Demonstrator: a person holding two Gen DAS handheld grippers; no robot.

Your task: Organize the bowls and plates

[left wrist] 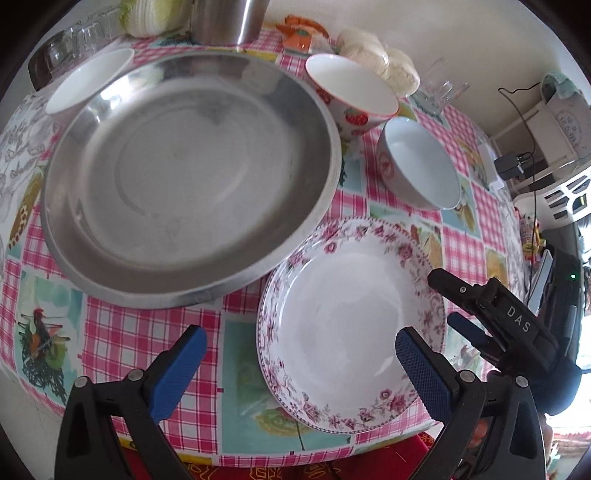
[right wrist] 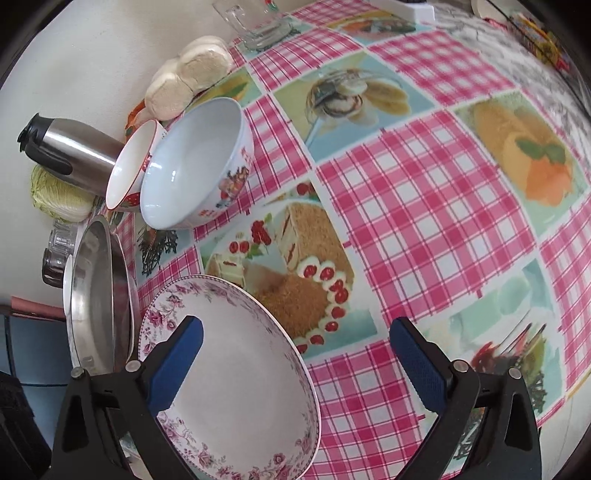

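Both claws, left gripper (left wrist: pixel 297 354) & right gripper (right wrist: pixel 295 350), are spread wide, holding nothing, near the white flower-rimmed plate (left wrist: pixel 347 325) on the pink checked tablecloth (left wrist: pixel 122 332); next, prob. pinch its rim.

Behind the steel basin (left wrist: pixel 192 173), only part of a white bowl (left wrist: pixel 88 81) showing. Steel flask (left wrist: pixel 229 18) cut off by the top edge in the left wrist view. Glass jars (left wrist: pixel 74 40) blurred at the fisheye rim. In the right wrist view, floral plate (right wrist: pixel 236 387) partly covered by 1 blue finger (right wrist: pixel 173 365); glass mug (right wrist: pixel 255 26) cropped at top.
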